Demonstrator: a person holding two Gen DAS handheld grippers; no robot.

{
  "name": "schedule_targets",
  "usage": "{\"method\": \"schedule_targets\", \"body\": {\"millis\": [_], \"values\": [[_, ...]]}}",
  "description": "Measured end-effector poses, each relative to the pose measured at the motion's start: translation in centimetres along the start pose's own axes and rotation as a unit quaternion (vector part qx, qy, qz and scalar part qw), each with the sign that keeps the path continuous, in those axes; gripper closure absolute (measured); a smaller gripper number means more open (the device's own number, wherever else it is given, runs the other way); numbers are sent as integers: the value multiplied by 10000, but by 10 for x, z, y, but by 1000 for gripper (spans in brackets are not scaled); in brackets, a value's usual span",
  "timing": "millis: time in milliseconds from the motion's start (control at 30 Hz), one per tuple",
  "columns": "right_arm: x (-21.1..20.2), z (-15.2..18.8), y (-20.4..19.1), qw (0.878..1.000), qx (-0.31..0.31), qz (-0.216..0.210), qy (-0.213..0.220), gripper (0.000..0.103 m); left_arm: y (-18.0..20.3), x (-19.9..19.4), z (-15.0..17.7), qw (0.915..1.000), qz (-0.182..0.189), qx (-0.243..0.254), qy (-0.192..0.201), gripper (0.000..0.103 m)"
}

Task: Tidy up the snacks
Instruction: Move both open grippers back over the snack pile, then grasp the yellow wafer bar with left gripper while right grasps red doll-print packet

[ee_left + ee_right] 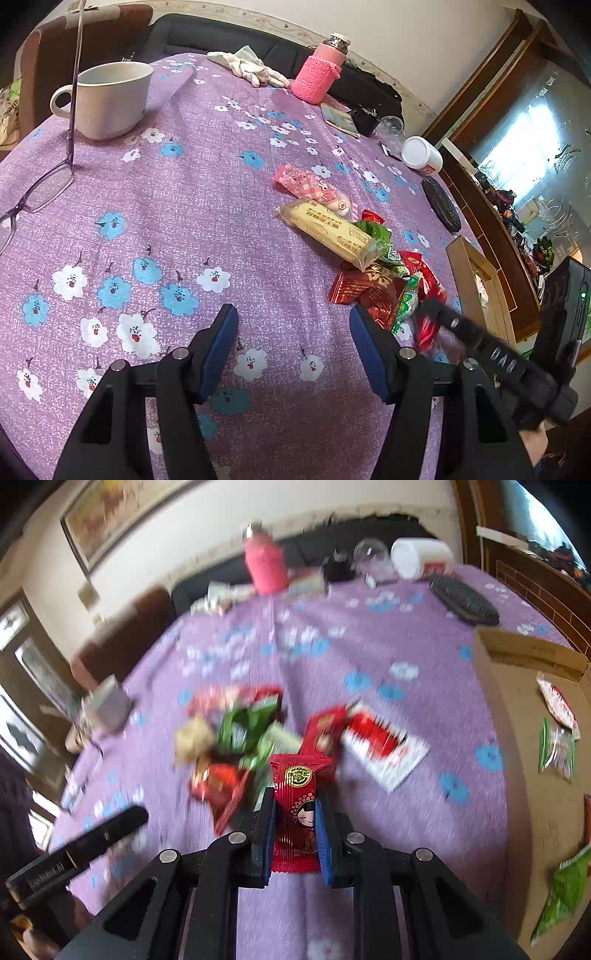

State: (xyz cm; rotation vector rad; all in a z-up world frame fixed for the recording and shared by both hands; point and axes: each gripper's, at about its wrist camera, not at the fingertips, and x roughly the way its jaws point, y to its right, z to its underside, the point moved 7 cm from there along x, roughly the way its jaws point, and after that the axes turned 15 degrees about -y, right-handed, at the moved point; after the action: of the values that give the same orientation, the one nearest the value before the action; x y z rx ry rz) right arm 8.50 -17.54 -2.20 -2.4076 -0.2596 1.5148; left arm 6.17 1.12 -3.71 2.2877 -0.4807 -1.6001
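Red snack packet (297, 805) upright, pinched between blue pads of right gripper (295, 801) just above purple floral tablecloth (424, 709) — snack pile (240, 746) just behind it, cardboard box (532, 653) at right holding several packets. Left gripper (293, 317) hovers over cloth beside pile, fingers apart, nothing between — white mug (110, 99), glasses (40, 192) far left.

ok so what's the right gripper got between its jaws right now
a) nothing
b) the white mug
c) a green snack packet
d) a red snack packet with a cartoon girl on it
d: in the right wrist view, the right gripper has its blue pads pressed on both sides of the red snack packet.
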Motion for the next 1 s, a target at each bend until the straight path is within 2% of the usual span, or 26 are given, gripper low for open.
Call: {"method": "schedule_targets", "body": {"millis": [67, 200, 267, 367, 433, 533, 767, 900, 967, 1000], "values": [[-1, -3, 7, 9997, -8, -68, 235, 82, 0, 2, 0, 10000, 0, -7, -24, 41], [-4, -6, 9, 9995, -45, -153, 278, 82, 6, 3, 0, 10000, -51, 9, -42, 41], [-7, -6, 11, 9993, 6, -245, 287, 82, 8, 2, -1, 9997, 114, -151, -144, 41], [-14, -6, 13, 9986, 59, -403, 348, 82, 9, 3, -10, 9953, 634, -595, -423, 41], [-17, -5, 13, 9982, 80, -454, 381, 82, 9, 7, -20, 9916, 741, -858, -624, 41], [-20, -4, 12, 9976, 104, -575, 382, 82, 10, 14, -39, 9886, 713, -1118, -712, 41], [-23, -4, 13, 9967, 177, -675, 421, 82, 27, 36, -81, 9899, 294, -1111, -833, 41], [-24, -4, 14, 9961, 213, -754, 415, 82, 28, 59, -89, 9854, 200, -1203, -1191, 41], [-24, -4, 14, 9960, 200, -756, 422, 82, 29, 61, -90, 9864, 158, -1183, -1127, 42], [-24, -4, 14, 9960, 200, -757, 423, 82, 31, 60, -90, 9881, 89, -1105, -1064, 46]]}}
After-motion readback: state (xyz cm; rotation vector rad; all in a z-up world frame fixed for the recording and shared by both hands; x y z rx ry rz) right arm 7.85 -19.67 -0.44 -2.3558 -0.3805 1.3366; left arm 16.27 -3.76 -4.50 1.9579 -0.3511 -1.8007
